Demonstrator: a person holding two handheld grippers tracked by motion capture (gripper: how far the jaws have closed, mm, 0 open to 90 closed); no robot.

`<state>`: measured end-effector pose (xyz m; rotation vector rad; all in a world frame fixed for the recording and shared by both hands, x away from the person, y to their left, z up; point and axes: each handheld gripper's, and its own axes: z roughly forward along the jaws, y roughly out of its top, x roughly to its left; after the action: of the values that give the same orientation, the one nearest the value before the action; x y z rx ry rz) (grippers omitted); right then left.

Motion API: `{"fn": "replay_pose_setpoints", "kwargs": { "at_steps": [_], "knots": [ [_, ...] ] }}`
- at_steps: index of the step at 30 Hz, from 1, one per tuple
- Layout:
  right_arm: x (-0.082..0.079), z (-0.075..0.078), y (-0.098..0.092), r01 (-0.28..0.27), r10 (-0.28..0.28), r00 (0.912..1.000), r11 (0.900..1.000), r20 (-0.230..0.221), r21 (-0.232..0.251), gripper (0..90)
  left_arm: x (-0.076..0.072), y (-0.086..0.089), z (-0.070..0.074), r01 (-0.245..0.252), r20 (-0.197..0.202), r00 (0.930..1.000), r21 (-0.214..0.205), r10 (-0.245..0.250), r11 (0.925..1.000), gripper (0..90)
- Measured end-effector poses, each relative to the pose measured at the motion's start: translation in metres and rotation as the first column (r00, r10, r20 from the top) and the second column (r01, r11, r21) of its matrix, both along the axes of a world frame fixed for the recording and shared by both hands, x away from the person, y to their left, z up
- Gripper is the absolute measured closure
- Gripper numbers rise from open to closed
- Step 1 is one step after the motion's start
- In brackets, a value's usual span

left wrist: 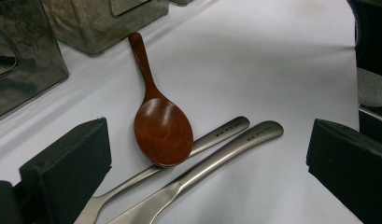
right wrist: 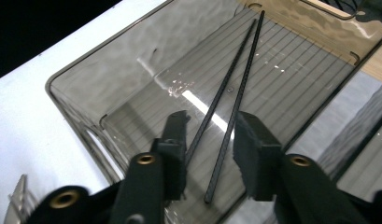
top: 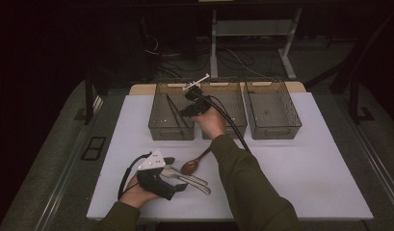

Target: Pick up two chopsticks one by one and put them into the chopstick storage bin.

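Sorting cutlery on a white counter [top: 300, 159], three smoky bins at the frame's top.
Left gripper [top: 171, 180], lower left, jaws wide and empty, faces one wooden spoon [left wrist: 161, 122] and two steel handles [left wrist: 226, 151], engraving unreadable. Right gripper [right wrist: 210, 140], jaws parted, empty, hangs above two black chopsticks [right wrist: 230, 105] in the left bin [top: 171, 110].

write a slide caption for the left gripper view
Open left claw over a wooden spoon whose bowl rests on one of two metal utensil handles on the white table.

Parted tongs [right wrist: 209, 140] hover over two black chopsticks [right wrist: 230, 88] — lying in a smoky bin [right wrist: 86, 74].
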<state>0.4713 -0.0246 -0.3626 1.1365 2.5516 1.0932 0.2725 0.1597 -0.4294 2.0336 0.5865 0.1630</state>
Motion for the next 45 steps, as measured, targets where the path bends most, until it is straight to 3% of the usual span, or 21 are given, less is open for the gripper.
{"fn": "replay_pose_setpoints", "kwargs": {
  "at_steps": [4, 10, 17, 28, 31, 37, 45],
  "knots": [
    [-0.004, 0.006, -0.01, -0.03, 0.03, 0.9995, 0.9985, -0.003, 0.045, 50.1, -0.001, 0.0, 0.0, -0.002, -0.004, 1.0, -0.002, 0.002, 1.0, 0.0],
    [-0.017, 0.013, -0.029, -0.071, 0.069, 0.9971, 0.9941, 0.032, 0.082, 39.2, -0.001, 0.0, 0.0, -0.001, 0.001, 1.0, -0.002, 0.001, 1.0, 0.0],
    [-0.036, 0.017, -0.057, -0.107, 0.101, 0.9929, 0.9903, 0.063, 0.089, 33.6, -0.001, 0.0, 0.0, -0.002, 0.002, 1.0, 0.01, 0.002, 1.0, 0.0],
    [-0.069, 0.017, -0.102, -0.125, 0.115, 0.9905, 0.9795, 0.075, 0.158, 28.5, 0.0, 0.002, -0.001, -0.003, -0.008, 1.0, 0.016, 0.003, 0.9999, 0.0],
    [-0.08, 0.017, -0.114, -0.127, 0.111, 0.9882, 0.9789, 0.106, 0.16, 27.4, 0.001, 0.002, -0.001, -0.003, -0.005, 1.0, 0.014, 0.004, 0.9999, 0.0],
    [-0.102, 0.01, -0.138, -0.125, 0.104, 0.9858, 0.9776, 0.132, 0.169, 27.4, 0.001, 0.001, -0.002, -0.004, -0.002, 1.0, 0.019, 0.004, 0.9998, 0.0],
    [-0.129, -0.014, -0.172, -0.094, 0.071, 0.9843, 0.9859, 0.161, 0.138, 21.3, 0.0, 0.002, -0.002, -0.011, -0.004, 0.9999, 0.027, 0.011, 0.9996, 0.0]
  ]
}}
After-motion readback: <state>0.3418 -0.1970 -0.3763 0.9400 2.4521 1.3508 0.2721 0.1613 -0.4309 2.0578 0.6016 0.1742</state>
